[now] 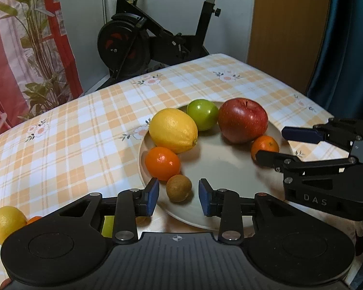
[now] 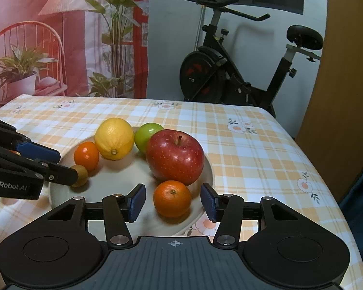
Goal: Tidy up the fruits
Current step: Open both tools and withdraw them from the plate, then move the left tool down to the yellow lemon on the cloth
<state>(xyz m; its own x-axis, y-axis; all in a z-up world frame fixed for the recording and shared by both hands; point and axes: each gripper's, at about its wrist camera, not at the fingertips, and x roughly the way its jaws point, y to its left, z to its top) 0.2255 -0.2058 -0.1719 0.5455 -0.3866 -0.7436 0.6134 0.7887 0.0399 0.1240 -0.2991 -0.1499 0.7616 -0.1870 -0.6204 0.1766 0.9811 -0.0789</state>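
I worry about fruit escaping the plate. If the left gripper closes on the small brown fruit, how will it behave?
The brown fruit looks round and small, so it would probably roll if nudged off-centre. Its skin looks matte, likely not slippery. It sits between the open left gripper pads near the plate rim, so a slip could send it off.

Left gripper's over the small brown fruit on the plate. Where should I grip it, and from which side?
Grip the brown fruit across its round middle, coming straight ahead from the plate's near rim. The left gripper is open with pads either side. Its left pad sits close to the orange, so probably keep low and centred.
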